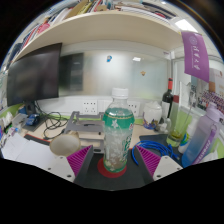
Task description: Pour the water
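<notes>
A clear plastic water bottle (117, 128) with a white cap and a green label stands upright on a round red coaster (113, 169). The coaster lies on a dark tray (92, 179). My gripper (115, 160) is open. The bottle stands between the fingers, with a gap on each side between it and the left pad (81, 158) and the right pad (150, 156). The bottle's lower part looks filled with water.
A dark wine bottle (168, 99) and a greenish glass (178, 128) stand at the right, beside blue plastic items (203, 140). A white cup (152, 112) is behind the bottle. A pale bowl (63, 146) and cables lie at the left, below a dark monitor (35, 75).
</notes>
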Demonstrator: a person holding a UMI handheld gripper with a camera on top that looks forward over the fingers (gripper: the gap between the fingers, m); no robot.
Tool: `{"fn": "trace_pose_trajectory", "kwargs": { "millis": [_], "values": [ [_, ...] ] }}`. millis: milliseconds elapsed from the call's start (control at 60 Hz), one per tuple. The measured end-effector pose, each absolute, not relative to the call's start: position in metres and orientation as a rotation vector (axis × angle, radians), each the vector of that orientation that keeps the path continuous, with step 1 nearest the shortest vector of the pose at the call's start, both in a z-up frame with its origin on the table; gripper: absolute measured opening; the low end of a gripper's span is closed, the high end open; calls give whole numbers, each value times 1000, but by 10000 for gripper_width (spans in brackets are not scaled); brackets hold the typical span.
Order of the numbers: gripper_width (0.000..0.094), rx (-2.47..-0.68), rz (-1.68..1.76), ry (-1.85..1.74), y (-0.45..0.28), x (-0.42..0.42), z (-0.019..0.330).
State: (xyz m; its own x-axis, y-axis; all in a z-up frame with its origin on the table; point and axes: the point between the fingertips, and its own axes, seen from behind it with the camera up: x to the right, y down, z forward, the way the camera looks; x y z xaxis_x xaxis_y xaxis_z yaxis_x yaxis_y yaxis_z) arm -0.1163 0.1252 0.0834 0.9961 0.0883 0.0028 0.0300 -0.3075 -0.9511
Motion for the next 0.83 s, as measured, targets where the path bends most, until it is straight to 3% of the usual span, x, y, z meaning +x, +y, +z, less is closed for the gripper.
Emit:
{"fn": "trace_pose_trajectory", "kwargs": {
  "millis": [117,283,533,833],
  "values": [
    [852,-1977,11,-74,78,-119,88],
    [859,-2056,1,-18,24,-139,126],
    [858,-2002,-23,54,-6,-154,197],
    [859,-1958,-45,108,-8,-145,217]
  ]
}}
